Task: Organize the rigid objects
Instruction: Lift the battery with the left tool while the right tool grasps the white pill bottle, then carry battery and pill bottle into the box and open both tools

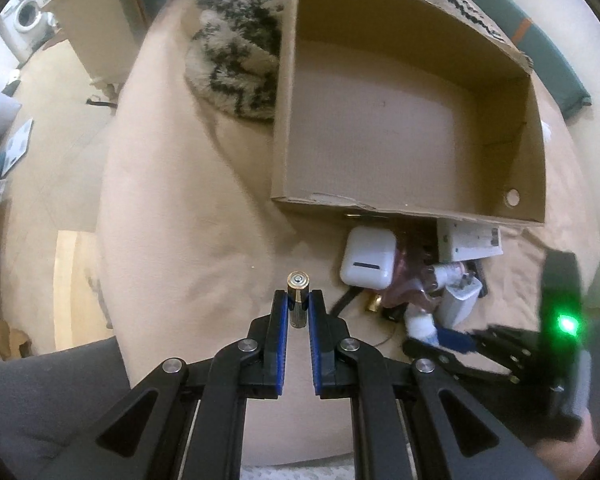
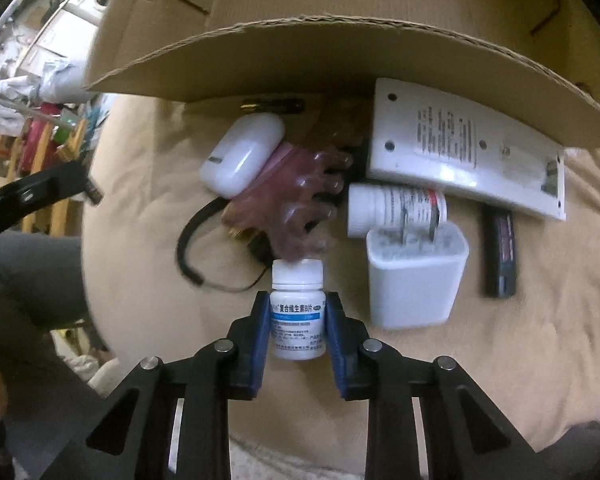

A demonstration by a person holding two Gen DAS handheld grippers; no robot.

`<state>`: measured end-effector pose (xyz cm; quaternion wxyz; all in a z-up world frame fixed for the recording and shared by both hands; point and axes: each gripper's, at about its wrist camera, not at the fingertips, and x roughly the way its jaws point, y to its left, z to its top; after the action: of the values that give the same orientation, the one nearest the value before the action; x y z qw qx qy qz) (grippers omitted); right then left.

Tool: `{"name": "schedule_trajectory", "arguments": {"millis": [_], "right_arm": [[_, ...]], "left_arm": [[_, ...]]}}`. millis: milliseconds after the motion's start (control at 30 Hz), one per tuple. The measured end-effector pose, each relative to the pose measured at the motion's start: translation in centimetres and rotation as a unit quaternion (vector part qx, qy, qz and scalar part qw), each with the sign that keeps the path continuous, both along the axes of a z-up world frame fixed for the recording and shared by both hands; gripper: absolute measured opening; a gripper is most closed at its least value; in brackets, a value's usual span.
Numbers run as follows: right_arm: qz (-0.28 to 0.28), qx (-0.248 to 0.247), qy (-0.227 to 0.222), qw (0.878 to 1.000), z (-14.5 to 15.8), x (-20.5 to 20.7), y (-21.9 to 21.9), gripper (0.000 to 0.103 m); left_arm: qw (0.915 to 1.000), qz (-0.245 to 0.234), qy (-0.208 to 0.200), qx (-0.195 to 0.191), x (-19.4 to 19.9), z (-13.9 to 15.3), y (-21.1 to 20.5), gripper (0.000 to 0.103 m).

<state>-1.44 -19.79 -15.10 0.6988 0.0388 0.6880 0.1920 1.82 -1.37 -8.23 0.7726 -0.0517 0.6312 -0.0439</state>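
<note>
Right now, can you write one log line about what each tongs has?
left tongs: shut on battery | right tongs: shut on pill bottle | cardboard box: empty

place: home | cues: washing machine (image 1: 27,20), shaggy rug (image 1: 236,48), soft beige cushion (image 1: 188,216)

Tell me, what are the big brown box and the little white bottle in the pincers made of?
Box: corrugated cardboard, matte brown; its torn edge shows fluting. Bottle: probably plastic, smooth and slightly glossy white, with a printed paper-like label.
</note>
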Motion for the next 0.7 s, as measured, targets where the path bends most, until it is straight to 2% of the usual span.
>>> {"name": "schedule_trajectory", "arguments": {"millis": [200, 367, 533, 700], "right_arm": [[0.006, 0.016, -0.015, 1.000, 2.4, -1.3, -1.0, 0.029], [-0.014, 0.041, -0.051, 0.998, 5.4, -1.7, -3.4, 0.029], [-0.046, 0.067, -0.096, 0.992, 8.4, 0.0, -5.0, 0.029], [-0.065, 0.072, -0.140, 0.985, 10.7, 2.0, -6.6, 0.029]], "left_arm": [[0.9999, 0.003, -0.008, 0.007, -0.2, 0.2, -0.1, 0.009], [0.9994, 0.011, -0.023, 0.021, -0.7, 0.7, 0.0, 0.009], [0.9982, 0.025, -0.049, 0.023, -0.6, 2.3, 0.2, 0.009], [0.9961, 0.011, -0.083, 0.030, 0.2, 4.8, -0.7, 0.009]]}}
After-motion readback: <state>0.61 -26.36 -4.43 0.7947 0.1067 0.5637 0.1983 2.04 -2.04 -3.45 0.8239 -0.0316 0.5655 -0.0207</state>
